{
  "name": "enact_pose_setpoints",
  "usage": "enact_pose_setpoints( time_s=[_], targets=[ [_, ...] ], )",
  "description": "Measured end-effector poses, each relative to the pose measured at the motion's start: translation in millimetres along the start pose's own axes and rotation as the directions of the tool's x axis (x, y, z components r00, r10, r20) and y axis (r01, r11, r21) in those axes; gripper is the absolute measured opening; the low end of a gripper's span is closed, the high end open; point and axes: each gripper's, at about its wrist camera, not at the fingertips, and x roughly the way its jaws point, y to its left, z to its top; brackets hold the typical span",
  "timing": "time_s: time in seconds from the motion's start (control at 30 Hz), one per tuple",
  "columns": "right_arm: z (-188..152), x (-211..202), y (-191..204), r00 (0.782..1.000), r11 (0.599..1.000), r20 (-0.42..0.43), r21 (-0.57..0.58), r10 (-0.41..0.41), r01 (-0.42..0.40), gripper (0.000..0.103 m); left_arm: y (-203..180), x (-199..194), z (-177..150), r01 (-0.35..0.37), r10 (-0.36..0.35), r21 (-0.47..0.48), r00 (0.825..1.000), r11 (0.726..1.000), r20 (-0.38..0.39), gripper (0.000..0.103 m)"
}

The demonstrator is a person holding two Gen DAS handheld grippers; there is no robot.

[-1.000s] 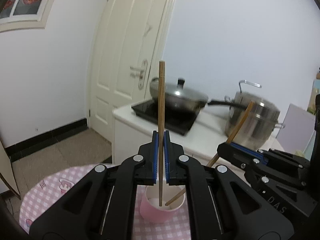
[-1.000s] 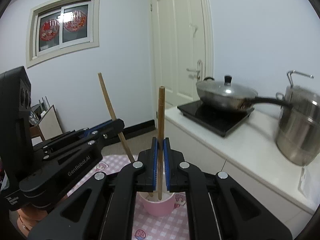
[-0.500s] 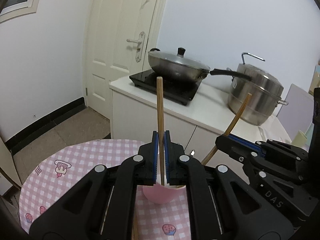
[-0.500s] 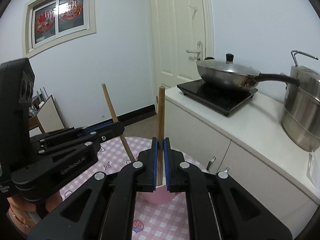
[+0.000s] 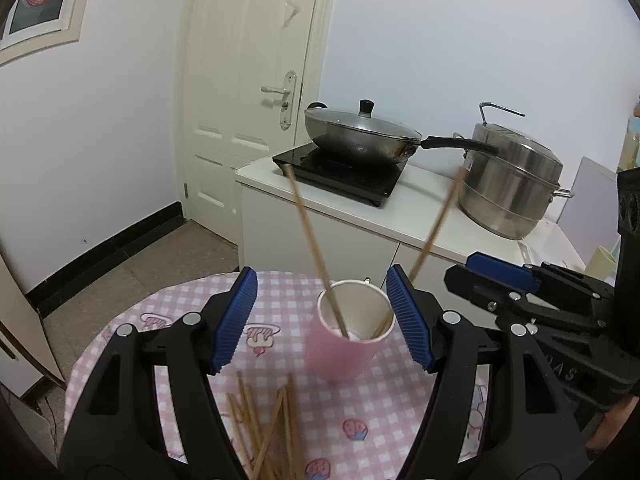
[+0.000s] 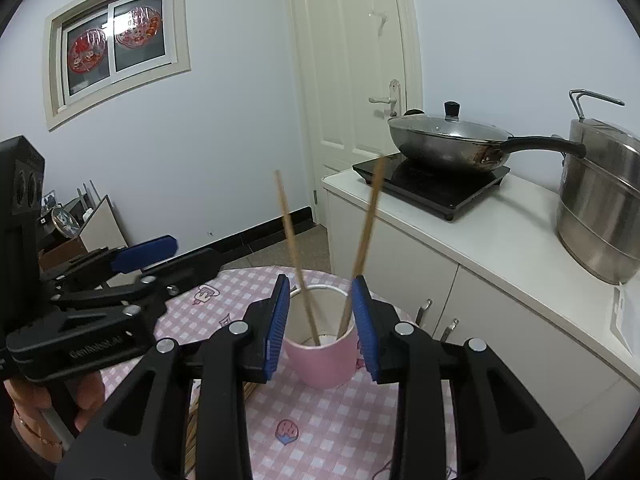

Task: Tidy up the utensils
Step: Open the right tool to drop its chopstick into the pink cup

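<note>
Both claws, left (image 5: 322, 320) and right (image 6: 320, 322), have just been opening, now empty; two chopsticks (image 5: 310, 240) lean loose in the pink cup (image 5: 344, 350).

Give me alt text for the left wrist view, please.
Two wooden chopsticks lean apart inside a pink paper cup on a pink checked tablecloth, framed by the left gripper, whose jaws have just been opening and touch nothing. More wooden chopsticks lie loose below; the right gripper sits at the right.

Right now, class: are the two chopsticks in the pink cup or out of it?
In. Both chopsticks lean apart, lower ends inside the pink cup, free of either gripper's pads.
</note>
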Motion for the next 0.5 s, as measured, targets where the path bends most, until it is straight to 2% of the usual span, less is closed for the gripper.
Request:
enact_pose_setpoints(
  time_s=[0.27,0.5],
  targets=[
    [-12.8,-24.1,14.4,1.000,1.000,0.002,0.001,0.008,-0.008,0.032,17.6,-41.4,-16.3,-0.058,0.059,0.040,0.998,0.998,-0.024,0.067],
    [-35.4,-26.8,34.4,0.998,0.999,-0.042,-0.009,0.038,-0.039,0.034,43.5,-56.4,-49.6,-0.067,0.075,0.064,0.989,0.996,-0.130,0.067]
  ],
)
